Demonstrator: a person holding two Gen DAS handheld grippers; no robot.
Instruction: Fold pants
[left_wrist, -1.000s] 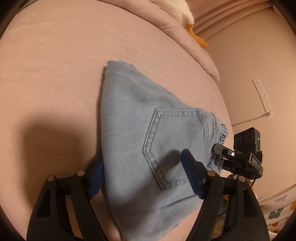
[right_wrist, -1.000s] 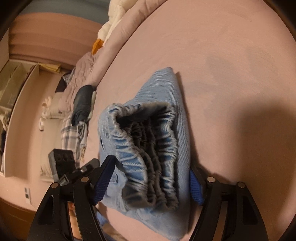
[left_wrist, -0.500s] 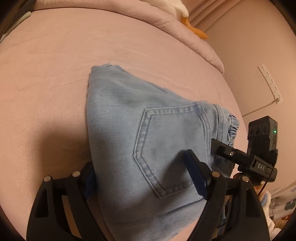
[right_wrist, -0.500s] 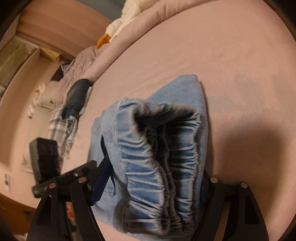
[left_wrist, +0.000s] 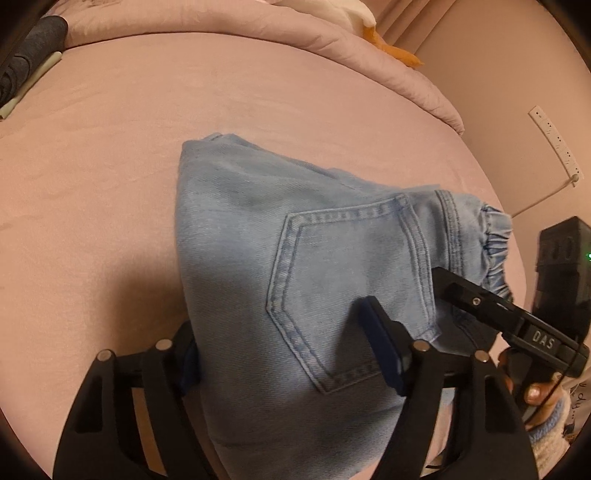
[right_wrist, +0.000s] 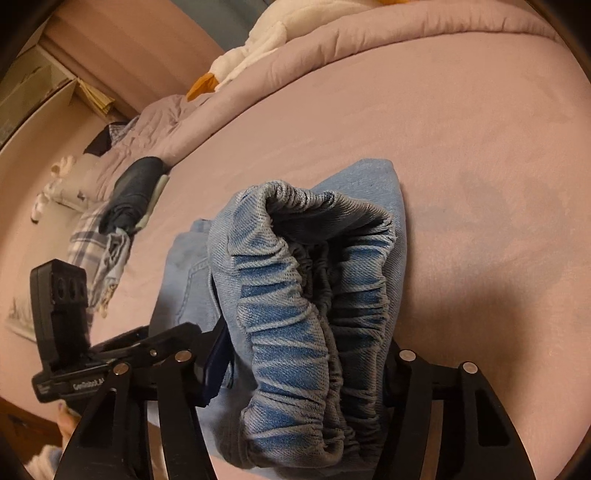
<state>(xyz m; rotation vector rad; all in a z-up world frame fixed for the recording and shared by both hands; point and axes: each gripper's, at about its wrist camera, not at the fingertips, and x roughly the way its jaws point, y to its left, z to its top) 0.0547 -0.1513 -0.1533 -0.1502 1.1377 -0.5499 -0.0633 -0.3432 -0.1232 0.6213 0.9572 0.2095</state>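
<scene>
One pair of light blue denim pants (left_wrist: 295, 266), folded into a thick bundle, lies between the fingers of both grippers above a pink bedsheet (left_wrist: 129, 155). In the left wrist view, the left gripper (left_wrist: 291, 350) has its two fingers set on either side of the bundle: the left finger sits against the bundle's left edge, largely hidden by denim, and the right finger's blue pad (left_wrist: 380, 350) presses on the fabric just beside the one back pocket (left_wrist: 351, 280) that shows. The jaws are pinching the folded denim between them. The far corner of the bundle rests on the sheet.

In the right wrist view, the right gripper (right_wrist: 303, 362) straddles the gathered elastic waistband (right_wrist: 314, 295), which bulges up and forward out of the gap. One blue pad shows at the left finger, touching the denim; the right finger's pad is hidden behind the cloth. These jaws also clamp the pants, at the waistband end.

Each camera sees the other gripper beside the pants, so two grippers are in view in all. Along the far edge of the bed lies one pink quilt (right_wrist: 369, 33) with one white plush toy (right_wrist: 258, 48) on it. One dark folded garment (right_wrist: 136, 188) and one plaid cloth (right_wrist: 99, 251) lie at the bed's side.
</scene>
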